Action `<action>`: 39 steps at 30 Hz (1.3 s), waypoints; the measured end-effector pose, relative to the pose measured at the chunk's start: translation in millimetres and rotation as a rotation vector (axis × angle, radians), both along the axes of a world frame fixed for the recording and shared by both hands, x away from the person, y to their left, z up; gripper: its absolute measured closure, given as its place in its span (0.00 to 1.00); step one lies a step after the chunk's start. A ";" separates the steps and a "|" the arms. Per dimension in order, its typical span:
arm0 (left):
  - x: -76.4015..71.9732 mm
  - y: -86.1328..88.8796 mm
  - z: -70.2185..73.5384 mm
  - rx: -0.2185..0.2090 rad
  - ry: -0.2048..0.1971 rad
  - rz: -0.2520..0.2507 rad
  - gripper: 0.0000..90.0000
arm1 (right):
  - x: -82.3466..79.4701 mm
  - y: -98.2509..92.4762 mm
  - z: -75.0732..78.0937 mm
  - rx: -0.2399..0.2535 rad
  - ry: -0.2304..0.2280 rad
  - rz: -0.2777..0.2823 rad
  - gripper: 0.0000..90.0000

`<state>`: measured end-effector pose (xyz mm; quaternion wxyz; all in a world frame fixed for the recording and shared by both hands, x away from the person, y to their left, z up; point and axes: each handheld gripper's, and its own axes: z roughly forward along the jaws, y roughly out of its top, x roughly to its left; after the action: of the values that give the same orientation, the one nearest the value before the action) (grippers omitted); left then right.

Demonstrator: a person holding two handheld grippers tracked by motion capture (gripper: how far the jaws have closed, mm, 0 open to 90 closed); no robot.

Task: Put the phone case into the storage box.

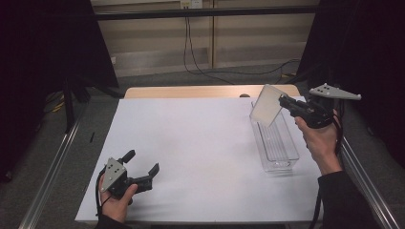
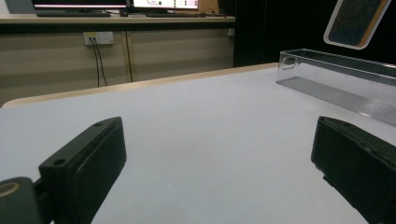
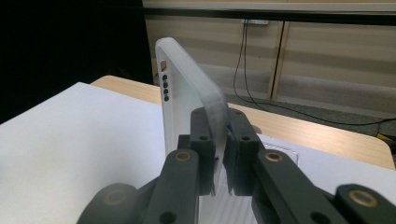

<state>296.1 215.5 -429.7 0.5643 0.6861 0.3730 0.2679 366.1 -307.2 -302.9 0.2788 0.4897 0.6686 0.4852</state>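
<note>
1. The right gripper (image 1: 284, 101) is clamped on a frosted lid (image 1: 267, 104), held tilted above the far end of the clear bin (image 1: 286, 157) at the table's right. Keep the pinch firm and carry the lid clear of the bin's rim.
2. The left gripper (image 1: 142, 169) rests near left, jaws apart, holding nothing.
3. The right gripper view shows the lid's (image 3: 187, 93) small holes and the pads pinching its edge; the left gripper view shows the bin's (image 2: 336, 70) ribbed floor.

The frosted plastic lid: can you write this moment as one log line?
right gripper: shut on frosted white plastic lid, held above clear plastic box | left gripper: open, holding nothing, low over white table sheet
</note>
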 end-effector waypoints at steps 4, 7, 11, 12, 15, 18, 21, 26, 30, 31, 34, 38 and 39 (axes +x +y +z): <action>0.0 0.3 -0.1 0.001 0.001 0.001 0.04 | 4.8 -4.1 -3.0 -0.018 -0.011 -0.004 0.92; 0.0 0.3 -0.2 0.002 0.002 0.002 0.04 | 9.1 -6.1 -5.1 -0.025 -0.020 -0.002 0.92; -0.1 -0.1 -0.2 0.003 0.001 -0.003 0.04 | 15.6 -7.6 -8.0 -0.040 -0.016 -0.011 0.92; 0.0 -0.2 -0.2 0.005 0.000 -0.006 0.04 | 17.1 -8.0 -8.7 -0.049 -0.017 -0.011 0.92; -0.1 -0.5 -0.2 0.001 0.001 -0.006 0.04 | 20.8 -8.9 -10.1 -0.062 -0.017 -0.013 0.92; -0.7 0.0 -0.3 0.005 0.002 -0.001 0.04 | 24.2 -9.8 -12.0 -0.068 -0.013 -0.018 0.92; -0.7 0.4 0.0 0.007 -0.002 0.002 0.04 | 27.2 -11.7 -14.5 -0.079 -0.006 -0.017 0.92; -0.4 0.1 -0.3 0.009 -0.001 -0.001 0.04 | 34.3 -17.5 -20.4 -0.088 0.010 -0.019 0.92; -0.1 0.5 -0.3 0.012 -0.002 0.003 0.04 | 40.8 -22.2 -26.3 -0.091 0.024 -0.030 0.92; 0.5 0.0 -0.6 0.008 -0.002 0.009 0.04 | 42.5 -22.4 -27.7 -0.095 0.026 -0.029 0.92; 2.3 -0.1 -0.6 0.013 -0.001 0.012 0.04 | 48.0 -21.4 -31.6 -0.110 0.037 -0.041 0.92; 3.0 0.5 -1.3 0.008 0.003 0.017 0.04 | 55.8 -18.4 -34.9 -0.132 0.044 -0.048 0.92; 3.1 0.5 -1.2 0.005 0.002 0.017 0.04 | 57.4 -17.8 -35.5 -0.133 0.047 -0.053 0.92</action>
<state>299.1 216.0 -430.9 0.5599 0.6845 0.3788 0.2729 423.5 -325.0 -338.4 0.3075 0.4988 0.6925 0.4208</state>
